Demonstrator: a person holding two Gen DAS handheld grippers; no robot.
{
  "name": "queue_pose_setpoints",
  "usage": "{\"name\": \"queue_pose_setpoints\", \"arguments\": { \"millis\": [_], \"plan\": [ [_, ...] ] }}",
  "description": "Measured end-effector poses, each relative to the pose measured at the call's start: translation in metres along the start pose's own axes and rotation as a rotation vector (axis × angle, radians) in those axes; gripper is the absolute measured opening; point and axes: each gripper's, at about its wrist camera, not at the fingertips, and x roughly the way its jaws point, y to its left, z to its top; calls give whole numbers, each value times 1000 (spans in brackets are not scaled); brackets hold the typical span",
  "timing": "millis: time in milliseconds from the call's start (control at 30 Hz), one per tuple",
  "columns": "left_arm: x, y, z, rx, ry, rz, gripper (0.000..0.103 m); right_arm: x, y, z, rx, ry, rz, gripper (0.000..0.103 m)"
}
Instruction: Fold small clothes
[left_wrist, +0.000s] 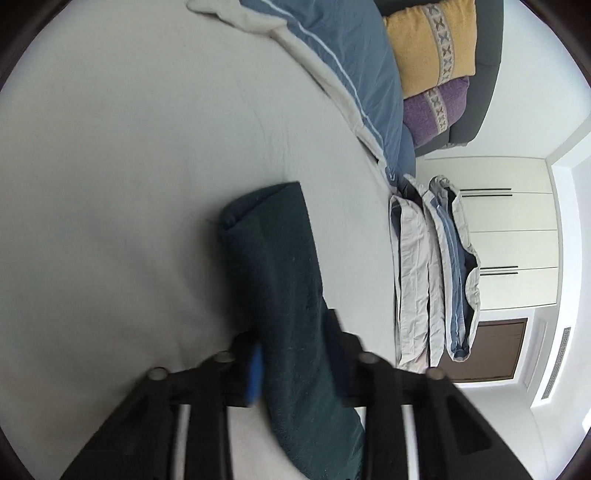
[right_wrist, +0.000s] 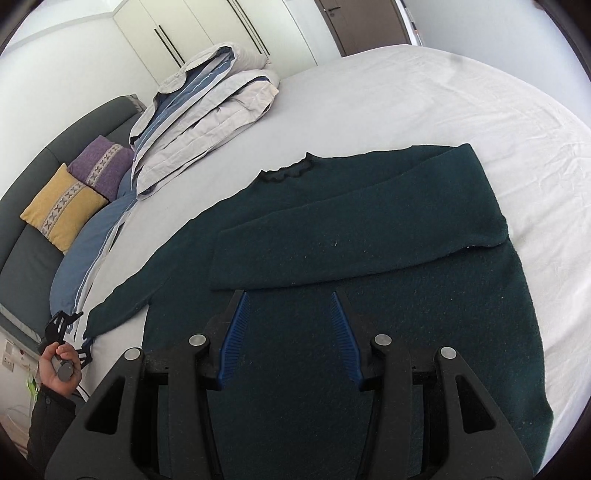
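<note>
A dark green sweater (right_wrist: 369, 295) lies flat on the white bed sheet (right_wrist: 406, 92), collar (right_wrist: 288, 171) toward the far side. One sleeve (right_wrist: 332, 243) is folded across the chest. The other sleeve (right_wrist: 147, 280) stretches out to the left. My left gripper (right_wrist: 68, 325), held by a hand (right_wrist: 59, 365), is at that sleeve's cuff. In the left wrist view the sleeve (left_wrist: 273, 258) runs between the fingers of the left gripper (left_wrist: 293, 332), which are shut on it. My right gripper (right_wrist: 290, 325) hovers open over the sweater's body, just below the folded sleeve, with nothing between its fingers.
A folded duvet (right_wrist: 207, 110) and a blue pillow (right_wrist: 88, 251) lie at the far left of the bed. Yellow (right_wrist: 62, 206) and purple (right_wrist: 103, 166) cushions lean on the dark headboard (right_wrist: 22, 266). White wardrobe doors (right_wrist: 177, 33) stand behind.
</note>
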Motion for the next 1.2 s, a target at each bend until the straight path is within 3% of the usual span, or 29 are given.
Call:
{"name": "queue_pose_setpoints", "arguments": {
  "millis": [67,133,267,367,500,633,767,833,967,1033,1200],
  "plan": [
    [-2,-9,-7,62,-9,26,7,-1,-5,1,3,-3,2,44],
    [-10,-28,-24,165,-23,31,7,-6,-9,-2,14,-8,4,44],
    [-7,-92,-87,478,0,24,8,-11,-26,-2,41,-22,5,44],
    [8,-140,-162,745,26,14,8,-15,-40,-3,67,-32,4,44],
    [19,-176,-290,1127,62,15,8,-20,-61,-6,104,-43,-2,44],
    [41,-168,-410,1434,95,27,8,-22,-83,-8,150,-47,-5,44],
    [75,-135,-476,1658,150,137,11,-20,-99,-6,177,-30,-10,44],
    [81,-120,-486,1720,162,178,16,-17,-101,-5,174,-25,-11,44],
    [68,-115,-477,1734,107,190,71,2,-98,5,169,16,-2,44],
    [55,-114,-466,1700,92,159,78,16,-86,12,150,45,15,45],
    [34,-106,-426,1557,128,140,79,59,-52,37,124,111,108,49]
  ]
}}
